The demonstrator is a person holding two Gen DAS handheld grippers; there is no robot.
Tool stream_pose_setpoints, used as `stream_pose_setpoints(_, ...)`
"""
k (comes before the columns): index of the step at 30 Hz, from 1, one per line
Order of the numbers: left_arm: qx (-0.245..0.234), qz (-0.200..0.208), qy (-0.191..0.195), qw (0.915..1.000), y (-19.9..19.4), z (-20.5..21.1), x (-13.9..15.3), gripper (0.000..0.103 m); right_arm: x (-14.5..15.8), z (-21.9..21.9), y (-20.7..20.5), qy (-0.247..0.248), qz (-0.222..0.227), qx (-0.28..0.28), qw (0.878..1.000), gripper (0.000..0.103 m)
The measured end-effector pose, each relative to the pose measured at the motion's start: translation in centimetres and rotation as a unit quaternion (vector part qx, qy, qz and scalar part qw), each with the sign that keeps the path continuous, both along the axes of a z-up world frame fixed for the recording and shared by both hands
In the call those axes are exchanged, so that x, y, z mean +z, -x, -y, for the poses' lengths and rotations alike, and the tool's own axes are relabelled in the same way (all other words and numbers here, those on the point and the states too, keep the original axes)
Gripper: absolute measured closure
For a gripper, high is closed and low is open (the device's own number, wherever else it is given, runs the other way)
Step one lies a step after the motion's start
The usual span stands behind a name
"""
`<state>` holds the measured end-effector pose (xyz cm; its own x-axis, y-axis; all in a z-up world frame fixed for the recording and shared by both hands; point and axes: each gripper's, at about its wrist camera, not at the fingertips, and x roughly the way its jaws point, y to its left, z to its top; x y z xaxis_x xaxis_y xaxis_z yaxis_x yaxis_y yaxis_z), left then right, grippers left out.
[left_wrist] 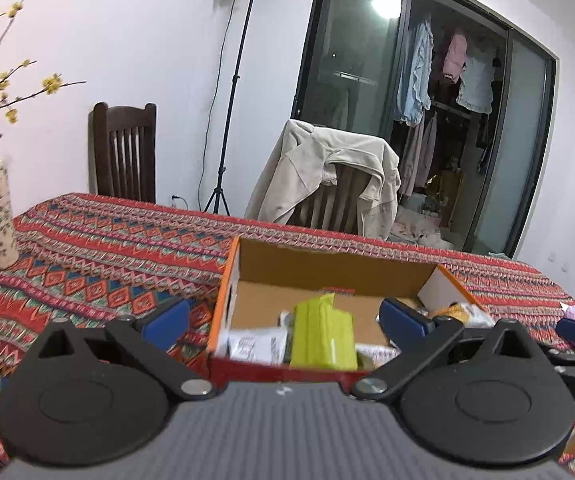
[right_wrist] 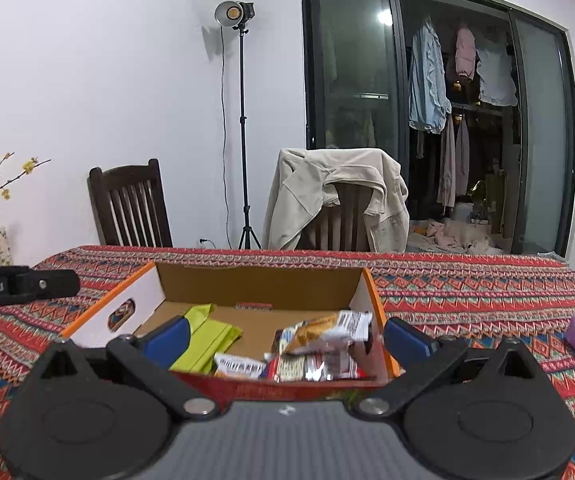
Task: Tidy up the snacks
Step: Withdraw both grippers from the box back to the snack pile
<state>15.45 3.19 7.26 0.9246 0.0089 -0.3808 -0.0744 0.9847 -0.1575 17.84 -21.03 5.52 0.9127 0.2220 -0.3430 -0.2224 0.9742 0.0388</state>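
We've got an open cardboard box (right_wrist: 259, 284) with orange edges sitting on the surface (right_wrist: 467, 292), which wears a woven red zigzag cloth. Inside lie a folded lime-green packet (right_wrist: 207, 340) and crinkly foil snack wrappers (right_wrist: 323, 344). Our left gripper (left_wrist: 283, 320) and right gripper (right_wrist: 283, 336) both hover spread wide, holding nothing.

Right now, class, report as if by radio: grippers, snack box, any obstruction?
Left gripper open, empty. Right gripper open, empty. Snacks lie in the cardboard box, green packet included. Nothing blocks the box.
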Motion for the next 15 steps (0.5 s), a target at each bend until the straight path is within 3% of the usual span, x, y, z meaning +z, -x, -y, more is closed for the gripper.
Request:
stream_pose_setpoints(7,0.006,-0.015,0.006,0.9999,3.4,-1.4,-1.6,0.000,-1.3,-0.1,3.3,0.004,-0.015,0.010,1.000,0.000)
stream_pose_setpoints(15,0.000,-0.024,-0.014,0.9996,6.8,-2.0,-3.7,0.000,-3.1,-0.9,6.1,0.004,-0.038,0.022,0.999,0.000)
